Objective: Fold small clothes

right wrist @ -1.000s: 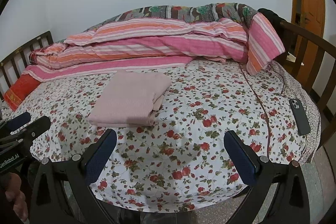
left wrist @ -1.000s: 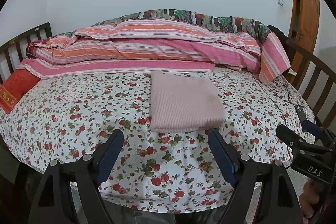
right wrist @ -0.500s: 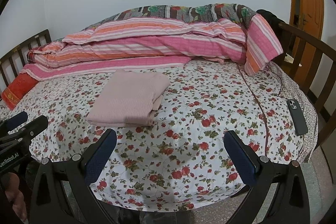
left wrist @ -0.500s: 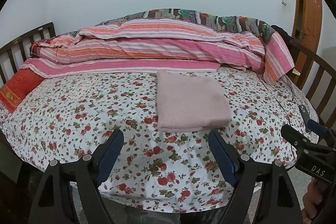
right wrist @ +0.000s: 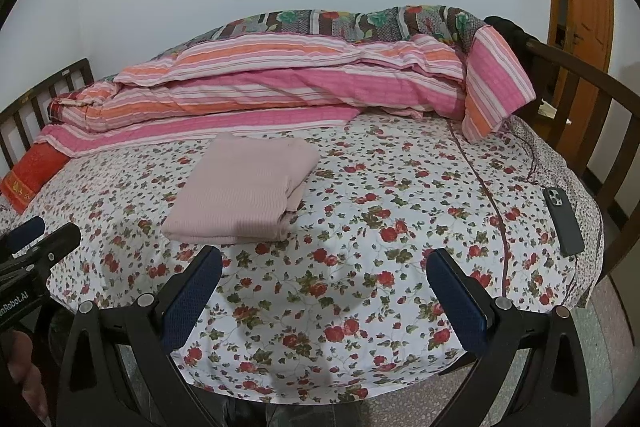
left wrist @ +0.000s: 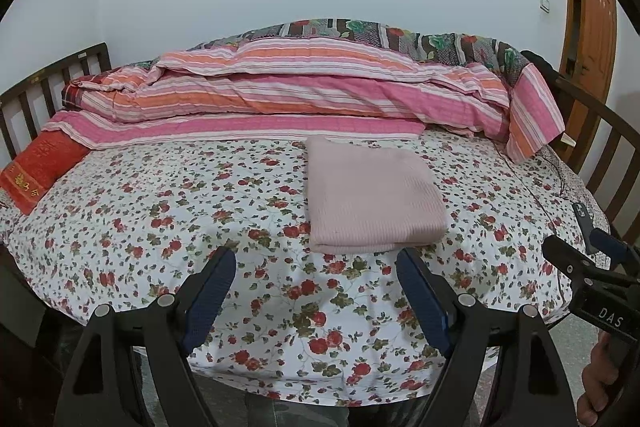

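Pink garment [left wrist: 370,197] lies folded on the bedsheet [left wrist: 180,211], long axis toward the quilt [left wrist: 304,95] — both grippers' fingers [left wrist: 210,291] spread, empty.

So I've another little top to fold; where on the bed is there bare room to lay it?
Bare floral sheet lies between the folded pink garment and the phone, and left of the garment toward the red pillow. The back is crowded by the striped quilt.

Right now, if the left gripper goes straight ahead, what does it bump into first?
Probably the folded pink cloth. The left gripper is open and points over the flowered bedsheet toward the cloth's near edge, though depth is hard to judge.
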`<state>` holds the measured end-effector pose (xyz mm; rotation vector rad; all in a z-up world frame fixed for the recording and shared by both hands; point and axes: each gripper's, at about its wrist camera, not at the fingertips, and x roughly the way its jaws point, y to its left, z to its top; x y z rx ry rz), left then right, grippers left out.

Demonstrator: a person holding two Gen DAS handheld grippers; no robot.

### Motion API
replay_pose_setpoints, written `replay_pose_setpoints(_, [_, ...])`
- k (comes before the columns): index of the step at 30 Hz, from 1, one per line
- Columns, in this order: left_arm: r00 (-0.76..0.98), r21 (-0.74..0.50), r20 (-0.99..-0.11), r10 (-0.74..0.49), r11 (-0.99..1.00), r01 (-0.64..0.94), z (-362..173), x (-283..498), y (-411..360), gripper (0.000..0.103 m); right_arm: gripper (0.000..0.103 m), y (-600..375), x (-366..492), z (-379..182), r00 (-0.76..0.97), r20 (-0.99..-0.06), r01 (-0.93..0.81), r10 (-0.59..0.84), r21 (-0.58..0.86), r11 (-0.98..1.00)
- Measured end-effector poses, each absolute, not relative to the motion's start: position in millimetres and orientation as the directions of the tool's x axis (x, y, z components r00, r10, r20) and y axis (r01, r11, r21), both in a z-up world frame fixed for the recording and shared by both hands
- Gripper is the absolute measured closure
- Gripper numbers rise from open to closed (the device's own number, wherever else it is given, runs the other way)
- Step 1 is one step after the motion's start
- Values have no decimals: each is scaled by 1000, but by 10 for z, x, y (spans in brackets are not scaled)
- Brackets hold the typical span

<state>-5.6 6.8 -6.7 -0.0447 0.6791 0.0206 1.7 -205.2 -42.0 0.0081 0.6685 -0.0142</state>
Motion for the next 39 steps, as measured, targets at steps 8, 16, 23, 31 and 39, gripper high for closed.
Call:
replay_pose_setpoints(8, [778, -35, -628, 2, 999, -31, -69, -52, 78, 22, 3, -2043, 13, -417, 784, -620, 17, -11, 4, 1000])
replay_pose_setpoints(16, [779, -39, -627, 1, 999, -32, -66, -53, 78, 22, 3, -2026, 7, -402, 784, -620, 16, -9, 6, 1000])
replay_pose_setpoints(23, [780, -39, -626, 0, 999, -31, -54, -55, 73, 22, 3, -2027, 12, -404, 784, -620, 14, -10, 2, 1000])
replay_pose_setpoints(31, [785, -35, -619, 3, 999, -32, -52, -44, 41, 22, 3, -2032, 52, -427, 788, -616, 14, -6, 7, 1000])
replay_pose_setpoints(39, [787, -36, -617, -5, 999, -22, -79, 37, 33, 21, 3, -2064, 100, -462, 788, -615, 26, -11, 15, 1000])
